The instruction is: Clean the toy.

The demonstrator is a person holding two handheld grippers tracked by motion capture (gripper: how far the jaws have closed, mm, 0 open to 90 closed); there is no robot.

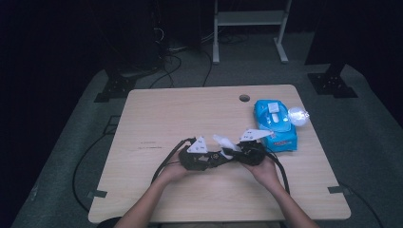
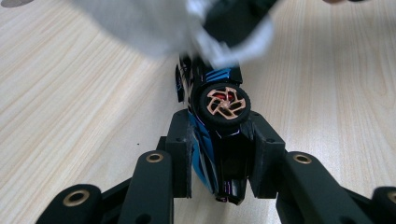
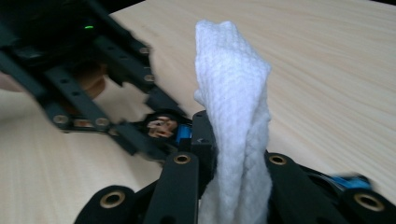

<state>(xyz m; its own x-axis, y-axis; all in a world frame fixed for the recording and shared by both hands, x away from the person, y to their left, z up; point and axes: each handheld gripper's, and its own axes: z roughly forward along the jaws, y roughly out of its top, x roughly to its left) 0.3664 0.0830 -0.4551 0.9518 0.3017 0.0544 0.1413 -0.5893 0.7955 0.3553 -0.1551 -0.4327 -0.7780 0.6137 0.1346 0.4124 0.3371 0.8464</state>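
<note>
— Black-and-blue toy car (image 2: 218,140): position?
— Clamped between my left gripper (image 2: 223,161) jaws, just above the table (image 1: 157,118), near its front edge, mid-width.
— White wipe (image 3: 236,135)?
— My right gripper (image 3: 232,161) is closed on it, its free end touching the car. Blue wipe pack (image 1: 275,124) lies by the right edge.

Toy car (image 2: 219,135) black-blue, copper wheel; wipe (image 3: 236,121) white.

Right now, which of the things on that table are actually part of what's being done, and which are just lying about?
In use:
- toy car, clamped in the left hand-held gripper
- white wipe, clamped in the right hand-held gripper, held up to the car

Lying about:
- blue wipes pack, at the table's right side
- small clear round thing beside the pack
</note>
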